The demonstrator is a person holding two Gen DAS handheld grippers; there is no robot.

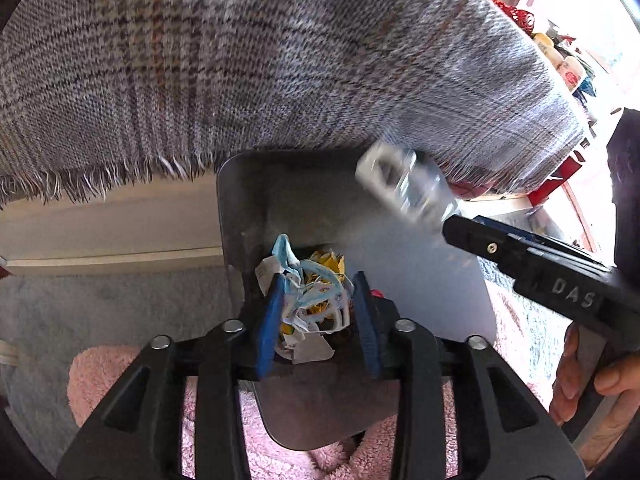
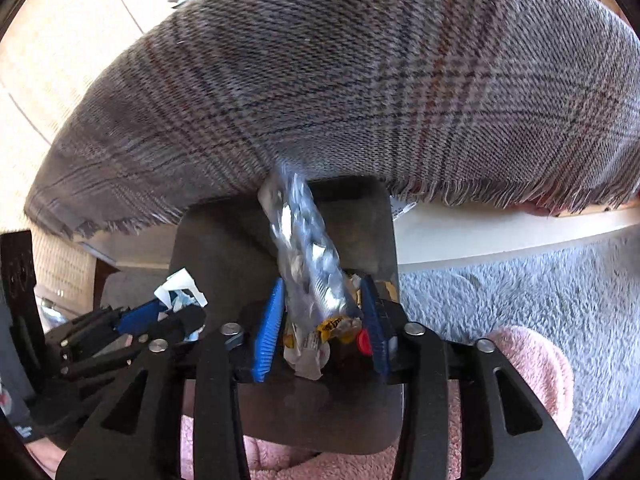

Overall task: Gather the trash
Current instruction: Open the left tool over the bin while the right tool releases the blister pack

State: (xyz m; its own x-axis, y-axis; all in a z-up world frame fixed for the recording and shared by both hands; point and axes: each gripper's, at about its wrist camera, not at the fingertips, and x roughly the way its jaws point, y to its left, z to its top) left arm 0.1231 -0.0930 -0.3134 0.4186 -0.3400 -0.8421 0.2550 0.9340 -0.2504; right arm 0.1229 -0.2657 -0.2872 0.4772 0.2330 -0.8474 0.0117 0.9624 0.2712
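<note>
Both grippers hang over a dark grey bin (image 1: 236, 208), which the right wrist view also shows (image 2: 208, 248). My left gripper (image 1: 320, 280) is open, and a crumpled wad of blue mask and white paper (image 1: 308, 300) sits loosely between its blue pads above yellow wrappers in the bin. My right gripper (image 2: 324, 282) is open too. A silvery blister pack (image 2: 308, 256) stands blurred between its pads without being pressed. From the left wrist, the same blister pack (image 1: 404, 188) is smeared just off the right gripper (image 1: 452, 228). The left gripper (image 2: 176, 312) shows white paper at its tip.
A grey plaid blanket (image 1: 280, 60) with a fringed edge overhangs the back of the bin. Pink fluffy fabric (image 2: 532, 364) lies in front of and beside the bin on a pale blue carpet (image 2: 520, 292). A hand (image 1: 580, 384) holds the right gripper's handle.
</note>
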